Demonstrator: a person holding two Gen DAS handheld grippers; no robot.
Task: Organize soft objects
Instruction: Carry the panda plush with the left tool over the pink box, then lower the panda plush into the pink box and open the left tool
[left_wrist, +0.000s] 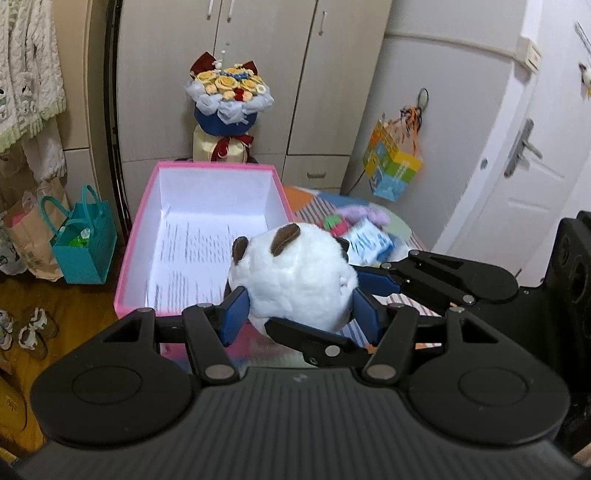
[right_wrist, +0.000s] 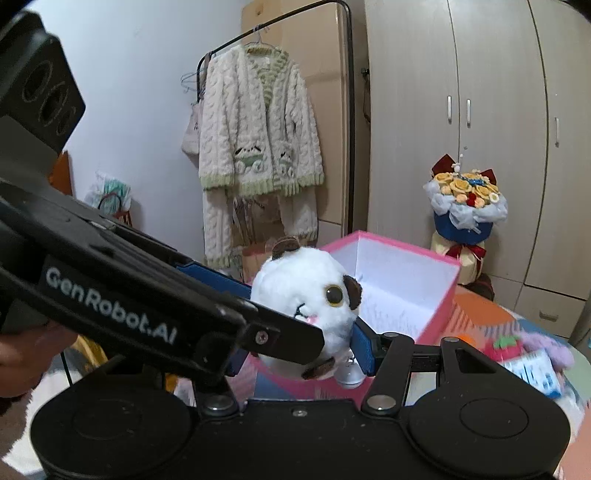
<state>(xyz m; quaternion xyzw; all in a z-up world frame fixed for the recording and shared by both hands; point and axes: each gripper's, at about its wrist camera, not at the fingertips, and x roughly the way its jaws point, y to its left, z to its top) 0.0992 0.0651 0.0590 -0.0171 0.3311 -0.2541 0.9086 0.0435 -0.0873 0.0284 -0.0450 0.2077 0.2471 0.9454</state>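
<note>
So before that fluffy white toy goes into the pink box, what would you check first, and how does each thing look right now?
1. Left gripper pads press the white plush toy: ok.
2. Right gripper pads on the toy too: ok, blue pads sit against both its sides.
3. Pink box open, no lid: ok.
4. Room inside the box: ok, only printed paper lining shows on its floor.
5. Toy lifted above the box rim: cannot tell; it sits in front of the near corner.
6. Other soft items on the bedspread, out of the path: ok, they lie to the right of the box.
</note>
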